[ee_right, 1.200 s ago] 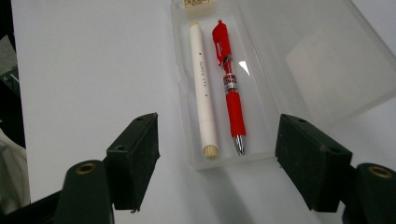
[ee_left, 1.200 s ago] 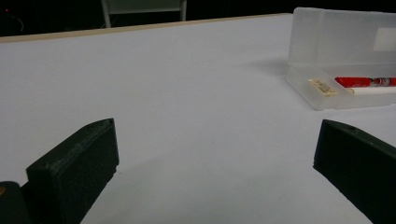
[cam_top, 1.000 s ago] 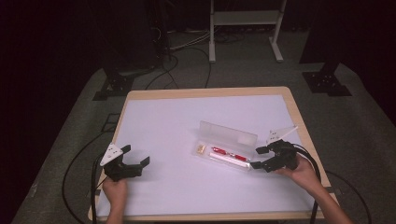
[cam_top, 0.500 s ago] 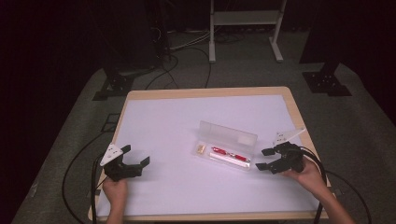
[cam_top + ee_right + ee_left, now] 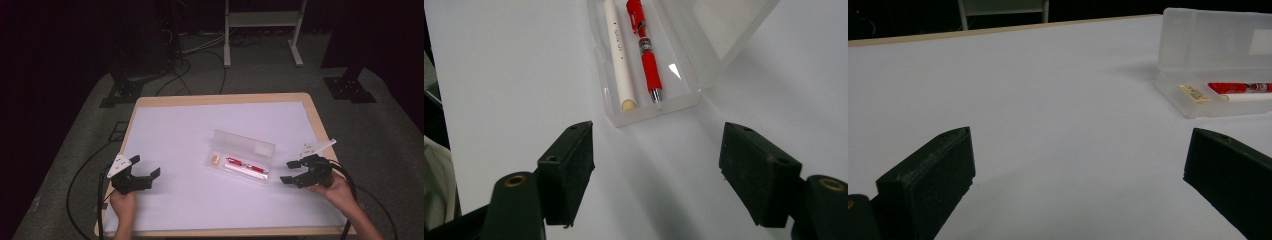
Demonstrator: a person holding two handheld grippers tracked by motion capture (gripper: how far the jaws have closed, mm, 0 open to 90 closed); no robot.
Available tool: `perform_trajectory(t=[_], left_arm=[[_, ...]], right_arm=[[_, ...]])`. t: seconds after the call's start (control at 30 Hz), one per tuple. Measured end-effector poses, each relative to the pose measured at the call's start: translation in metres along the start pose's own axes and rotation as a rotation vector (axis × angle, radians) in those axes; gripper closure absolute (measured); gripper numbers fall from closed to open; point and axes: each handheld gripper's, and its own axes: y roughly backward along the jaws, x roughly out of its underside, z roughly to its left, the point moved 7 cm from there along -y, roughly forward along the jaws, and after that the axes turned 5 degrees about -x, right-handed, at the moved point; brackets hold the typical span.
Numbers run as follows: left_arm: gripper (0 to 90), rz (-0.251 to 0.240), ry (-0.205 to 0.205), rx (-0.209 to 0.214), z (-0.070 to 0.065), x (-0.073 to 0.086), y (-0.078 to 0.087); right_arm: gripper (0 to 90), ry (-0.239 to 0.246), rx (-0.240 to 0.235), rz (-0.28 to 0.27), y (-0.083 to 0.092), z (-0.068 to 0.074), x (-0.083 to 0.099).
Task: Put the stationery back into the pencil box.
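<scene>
Both claws — left claw (image 5: 145, 176), right claw (image 5: 290, 171) — spread wide, empty; pencil case (image 5: 241, 160) open, its small tan item (image 5: 215, 159) unreadable.

A dark recording studio or lab: a white-topped wooden table (image 5: 150, 102) stands on grey carpet (image 5: 395, 135), ringed by black stand bases (image 5: 350, 90), loose cables (image 5: 200, 65) and a white metal frame (image 5: 260, 20).

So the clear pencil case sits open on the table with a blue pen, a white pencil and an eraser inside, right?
Not quite: the pen is red, not blue, as the right gripper view shows. The rest holds: the clear pencil case sits open with a white pencil and an eraser inside.
</scene>
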Motion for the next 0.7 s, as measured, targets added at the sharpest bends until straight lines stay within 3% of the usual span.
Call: perform_trajectory(t=[0.7], left_arm=[[0.0,-0.007,0.004,0.003,0.001,-0.001,0.0]], right_arm=[[28.7,-0.04,0.024,-0.04,0.021,0.0,0.022]])
